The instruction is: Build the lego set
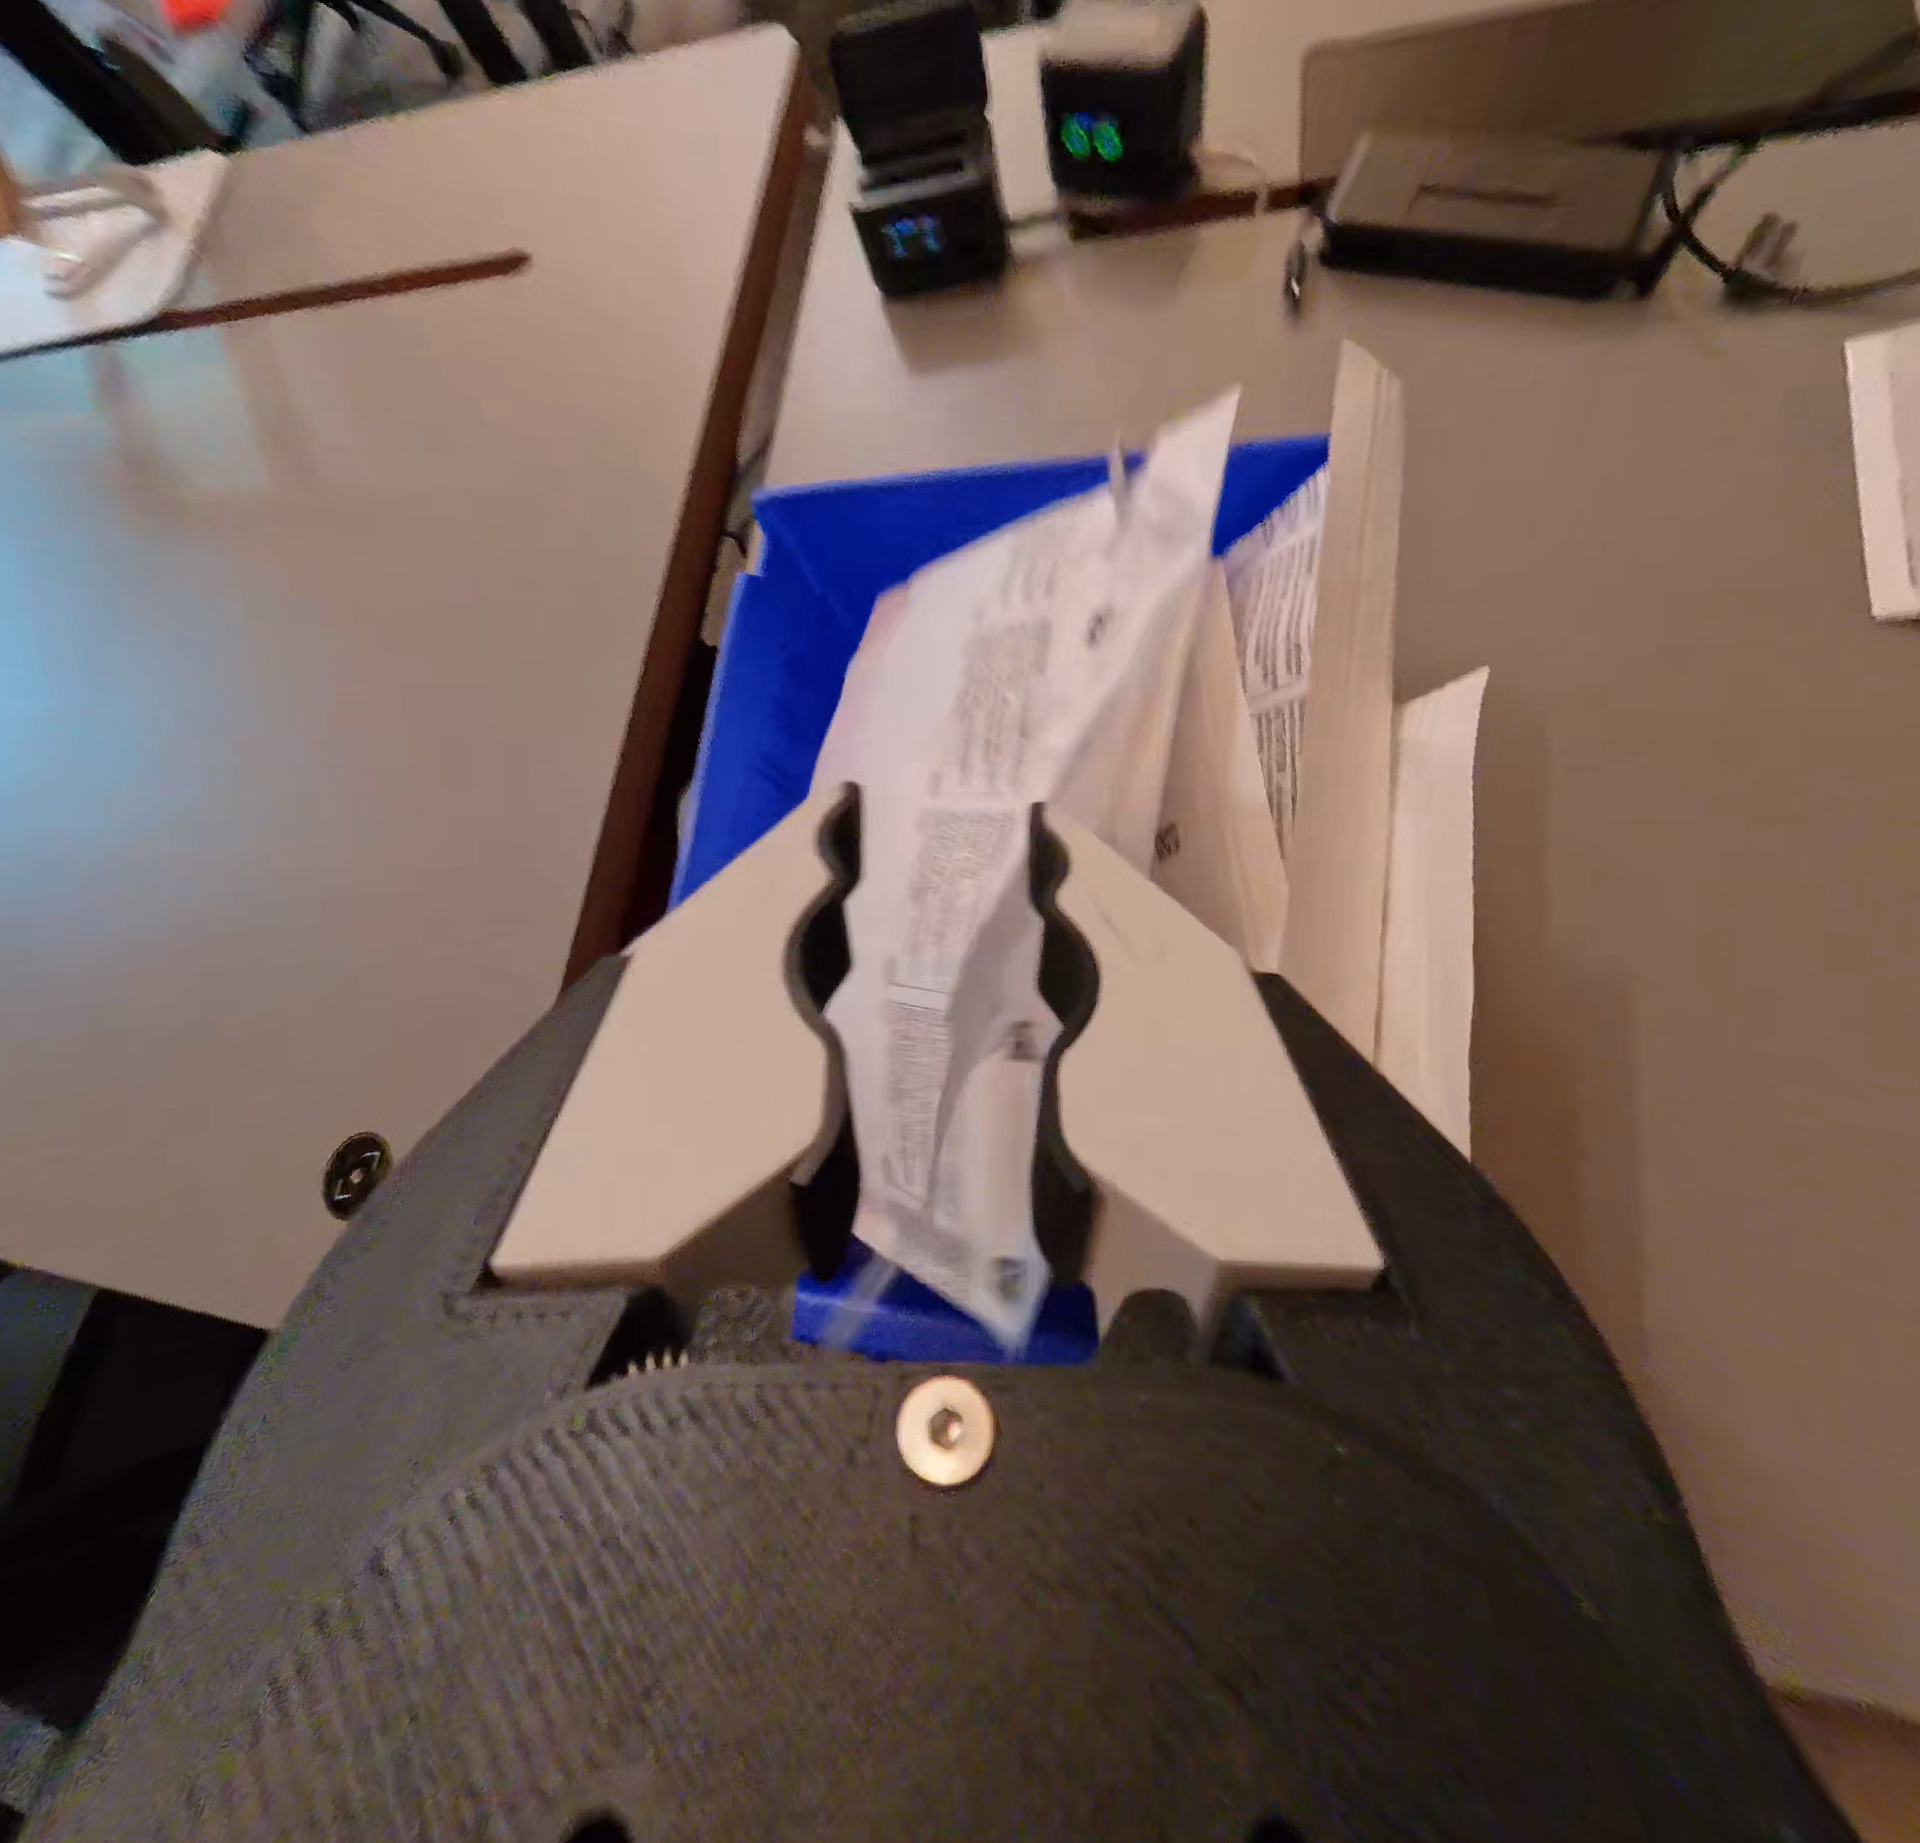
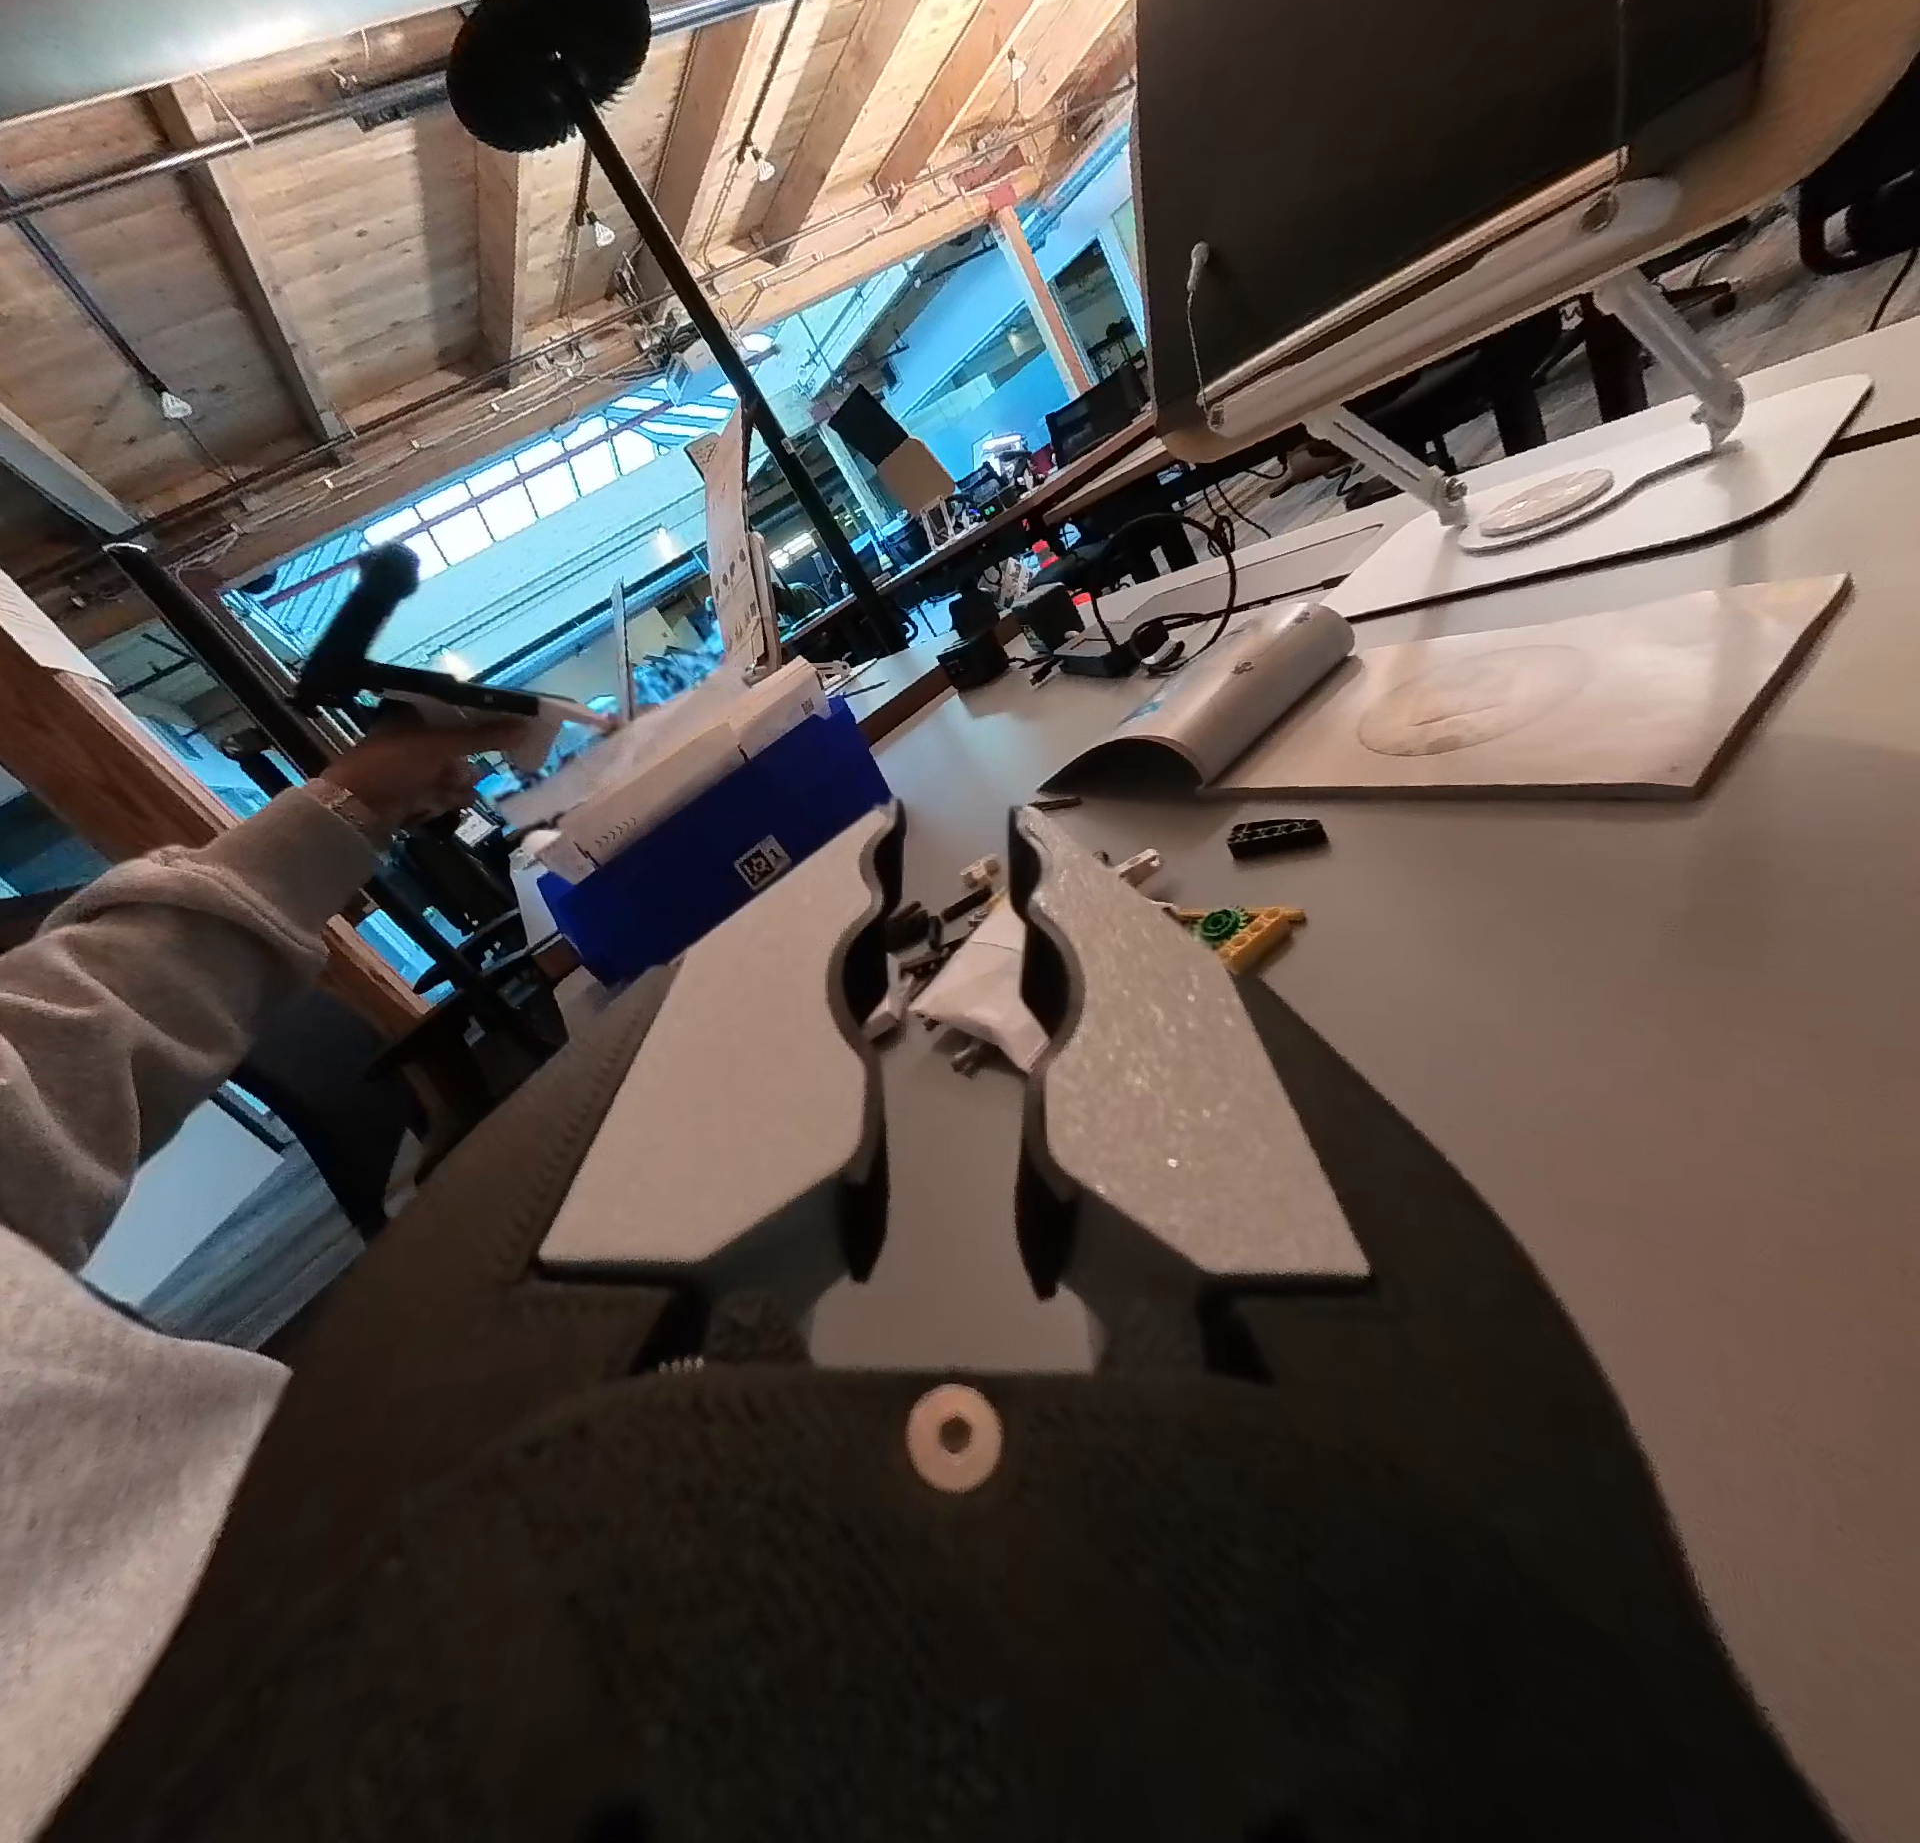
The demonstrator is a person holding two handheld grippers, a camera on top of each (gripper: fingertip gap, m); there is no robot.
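Note:
In the left wrist view my left gripper [image 1: 948, 827] is shut on a white printed paper bag [image 1: 966, 962], which is crumpled between the pads. It is held over a blue box [image 1: 821, 671] that holds several more white bags [image 1: 1330, 650]. In the right wrist view my right gripper [image 2: 956, 827] is open and empty, low over the grey table. It points at loose Lego pieces [image 2: 925, 936], a white bag [image 2: 987, 1009], a yellow plate with a green gear [image 2: 1236, 931] and a black piece [image 2: 1276, 835]. The blue box [image 2: 727, 858] stands to the left of them, with the left gripper [image 2: 561, 723] above it.
An open booklet [image 2: 1455, 723] and a monitor stand [image 2: 1558, 494] lie behind the pieces. Two black cube devices [image 1: 920, 152] and a flat black unit [image 1: 1496, 214] stand beyond the box. A table gap [image 1: 707, 505] runs along the box's left side. A grey sleeve [image 2: 156, 941] is at left. Some 60 cm of space lies between my two pairs of fingers.

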